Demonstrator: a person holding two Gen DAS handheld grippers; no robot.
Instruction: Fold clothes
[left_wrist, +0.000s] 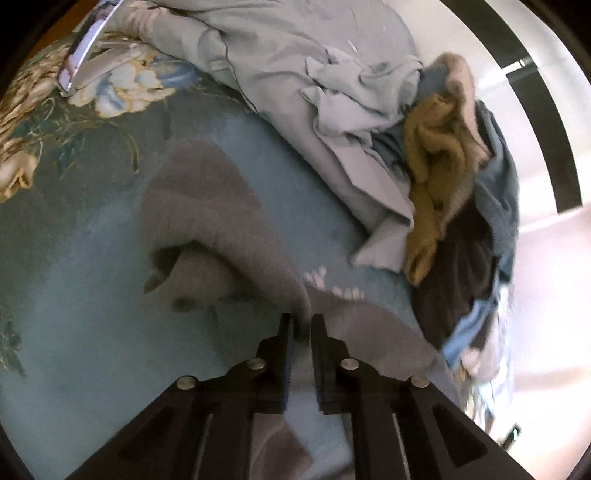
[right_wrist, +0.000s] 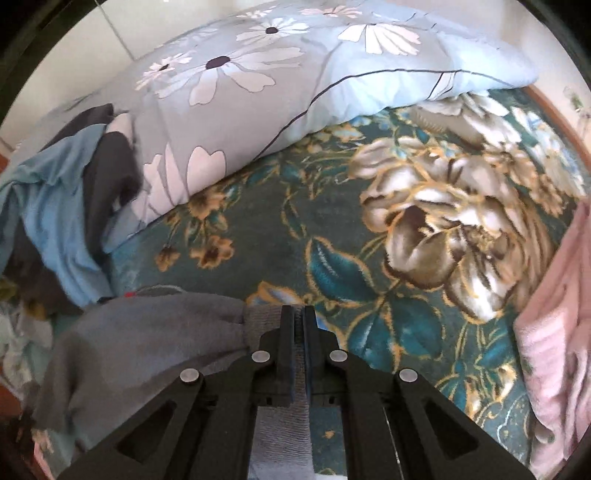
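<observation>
Two tools are working one grey garment (left_wrist: 221, 221) on the flowered bedspread (left_wrist: 55, 240). In the left wrist view, the left tool (left_wrist: 302, 326) is standing slightly spread, with a ridge of the grey cloth running up between its fingers, though whether the pads are pressing on it I cannot tell. A heap of unfolded clothes (left_wrist: 443, 155) is waiting beyond. In the right wrist view, the right tool (right_wrist: 297, 317) is pinching the garment's ribbed hem (right_wrist: 260, 321) tight. Folding looks barely begun; the heap is untouched.
</observation>
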